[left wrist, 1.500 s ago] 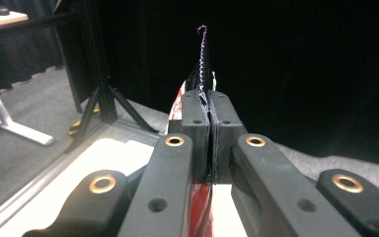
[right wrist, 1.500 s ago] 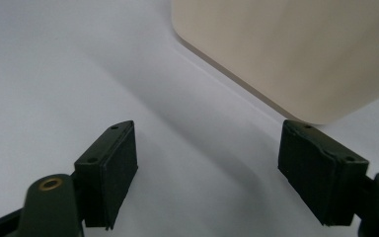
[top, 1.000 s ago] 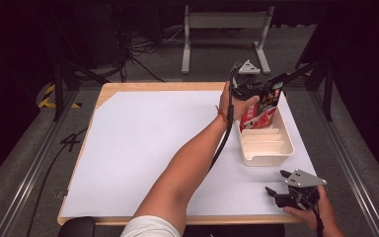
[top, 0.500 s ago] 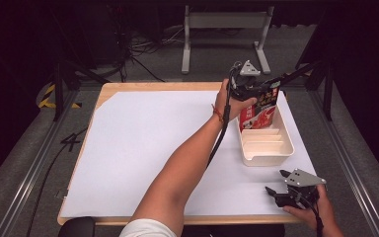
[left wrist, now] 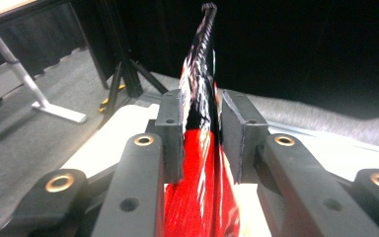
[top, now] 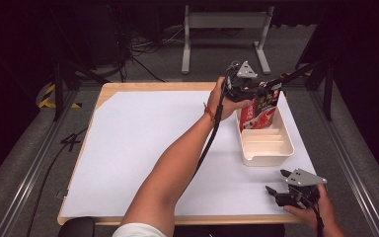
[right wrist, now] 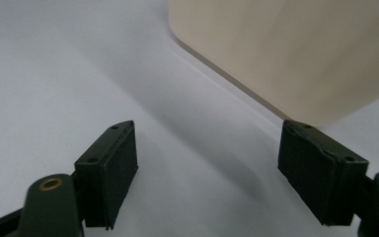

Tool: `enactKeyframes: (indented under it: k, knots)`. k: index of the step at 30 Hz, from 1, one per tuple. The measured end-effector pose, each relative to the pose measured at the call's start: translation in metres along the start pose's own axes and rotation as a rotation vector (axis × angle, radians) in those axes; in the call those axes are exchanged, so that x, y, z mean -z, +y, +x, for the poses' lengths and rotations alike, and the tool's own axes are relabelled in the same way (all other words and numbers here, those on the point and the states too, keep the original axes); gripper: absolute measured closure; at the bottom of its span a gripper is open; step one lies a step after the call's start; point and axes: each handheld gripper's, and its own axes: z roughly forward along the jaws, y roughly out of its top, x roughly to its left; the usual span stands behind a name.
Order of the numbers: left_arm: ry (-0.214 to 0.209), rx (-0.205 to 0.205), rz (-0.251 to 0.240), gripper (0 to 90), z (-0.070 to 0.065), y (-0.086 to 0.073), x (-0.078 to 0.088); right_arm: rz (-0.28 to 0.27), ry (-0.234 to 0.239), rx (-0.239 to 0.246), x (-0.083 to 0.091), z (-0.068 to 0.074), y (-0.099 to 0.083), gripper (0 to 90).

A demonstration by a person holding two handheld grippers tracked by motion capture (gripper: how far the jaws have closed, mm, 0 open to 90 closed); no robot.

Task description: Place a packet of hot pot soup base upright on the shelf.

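Observation:
A red and black snack packet stands upright in the far end of the cream tray. My left gripper reaches over it from the left at the table's far right. In the left gripper view the packet rises between the pads. The jaws have just been opening: the right pad stands clear of the packet and the left one is at its side. My right gripper rests near the table's front right corner, open and with nothing in it. In the right gripper view it faces the tray wall.
A white sheet covers the wooden table. The tray has several dividers, with its near slots bare. The left forearm and its cable cross the table diagonally. Metal stand legs and cables lie on the floor beyond.
The packet stands a little taller and more upright in the tray's far end than a second ago. The left hand has shifted only slightly. The right gripper has kept still.

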Motion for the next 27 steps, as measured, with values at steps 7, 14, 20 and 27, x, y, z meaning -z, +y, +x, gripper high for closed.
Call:
enactKeyframes:
  k: [7, 14, 20, 27]
  knots:
    - [-0.001, -0.049, 0.047, 67.4, -0.001, 0.001, 0.009, 0.003, -0.002, 0.001, 0.000, 0.001, 0.000, 23.1]
    - [0.007, -0.083, 0.096, 64.1, -0.001, 0.000, 0.017, -0.005, -0.005, 0.001, 0.001, 0.001, 0.001, 23.1]
    - [0.024, -0.105, 0.121, 60.0, -0.002, -0.002, 0.022, -0.011, -0.010, 0.005, 0.002, 0.001, 0.001, 23.1]
    - [0.052, -0.118, 0.148, 53.2, -0.002, -0.009, 0.030, -0.014, -0.012, 0.009, 0.003, 0.002, 0.002, 23.0]
